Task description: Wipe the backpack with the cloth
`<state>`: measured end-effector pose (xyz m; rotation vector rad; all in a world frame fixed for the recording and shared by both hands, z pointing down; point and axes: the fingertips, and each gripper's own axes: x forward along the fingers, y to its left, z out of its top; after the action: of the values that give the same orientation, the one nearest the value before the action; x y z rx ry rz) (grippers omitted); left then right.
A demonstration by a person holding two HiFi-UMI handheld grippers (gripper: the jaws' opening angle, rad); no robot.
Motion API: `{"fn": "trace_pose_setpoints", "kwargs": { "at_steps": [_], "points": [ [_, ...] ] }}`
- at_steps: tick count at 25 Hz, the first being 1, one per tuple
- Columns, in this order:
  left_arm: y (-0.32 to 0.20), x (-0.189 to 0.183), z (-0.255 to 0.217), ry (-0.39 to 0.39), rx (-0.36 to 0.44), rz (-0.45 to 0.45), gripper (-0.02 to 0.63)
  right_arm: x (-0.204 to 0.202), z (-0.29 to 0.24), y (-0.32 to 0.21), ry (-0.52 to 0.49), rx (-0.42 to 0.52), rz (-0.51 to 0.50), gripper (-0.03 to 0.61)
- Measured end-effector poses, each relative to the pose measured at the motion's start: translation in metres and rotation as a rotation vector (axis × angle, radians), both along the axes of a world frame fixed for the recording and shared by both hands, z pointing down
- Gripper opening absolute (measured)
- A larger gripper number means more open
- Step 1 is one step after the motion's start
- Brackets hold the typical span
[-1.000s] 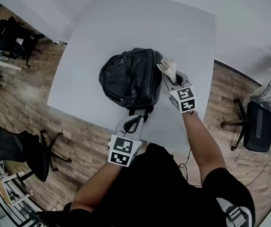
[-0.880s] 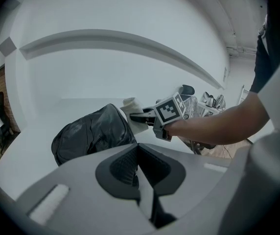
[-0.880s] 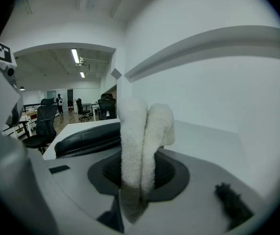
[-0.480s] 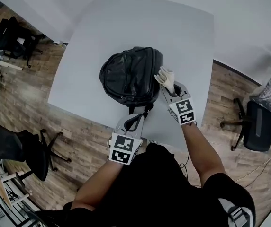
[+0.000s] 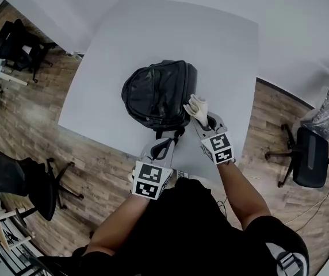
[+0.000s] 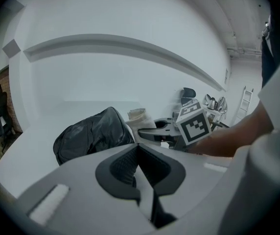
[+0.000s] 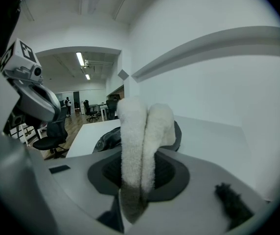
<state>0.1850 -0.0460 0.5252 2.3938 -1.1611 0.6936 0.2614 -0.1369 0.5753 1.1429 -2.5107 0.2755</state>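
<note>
A black backpack (image 5: 157,92) lies on the white table (image 5: 222,56); in the left gripper view the backpack (image 6: 92,133) shows left of centre. My right gripper (image 5: 202,116) is shut on a cream cloth (image 5: 197,106), which presses against the backpack's near right side. In the right gripper view the cloth (image 7: 140,136) stands folded between the jaws of the right gripper (image 7: 141,166), and it hides most of the backpack (image 7: 105,137). My left gripper (image 5: 169,139) sits at the near table edge, shut on the backpack's strap (image 5: 175,134). The left gripper (image 6: 138,152) shows closed jaws.
Black office chairs stand on the wood floor at the left (image 5: 20,180) and at the right (image 5: 311,154). The table's near edge (image 5: 113,145) runs just under my grippers. A white wall (image 5: 302,33) lies behind the table.
My right gripper has slid the cloth along the backpack's right side, from its far right corner toward me. The left gripper has stayed in place on the strap.
</note>
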Motion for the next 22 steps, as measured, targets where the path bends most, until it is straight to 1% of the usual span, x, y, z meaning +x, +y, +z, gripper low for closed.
{"fn": "trace_pose_setpoints", "kwargs": {
  "at_steps": [6, 12, 18, 22],
  "points": [
    [-0.003, -0.003, -0.005, 0.009, 0.019, -0.008, 0.007, -0.015, 0.000, 0.018, 0.021, -0.010, -0.034, 0.094],
    [-0.007, -0.011, -0.020, 0.015, 0.056, -0.004, 0.007, -0.025, -0.016, 0.032, 0.004, -0.015, -0.034, 0.094],
    [-0.003, -0.031, -0.036, 0.030, 0.092, 0.022, 0.007, -0.040, -0.031, 0.047, -0.020, -0.032, -0.002, 0.094],
    [0.012, -0.052, -0.038, 0.030, 0.086, 0.049, 0.006, -0.057, -0.044, 0.064, -0.050, -0.055, 0.027, 0.094]
  ]
}}
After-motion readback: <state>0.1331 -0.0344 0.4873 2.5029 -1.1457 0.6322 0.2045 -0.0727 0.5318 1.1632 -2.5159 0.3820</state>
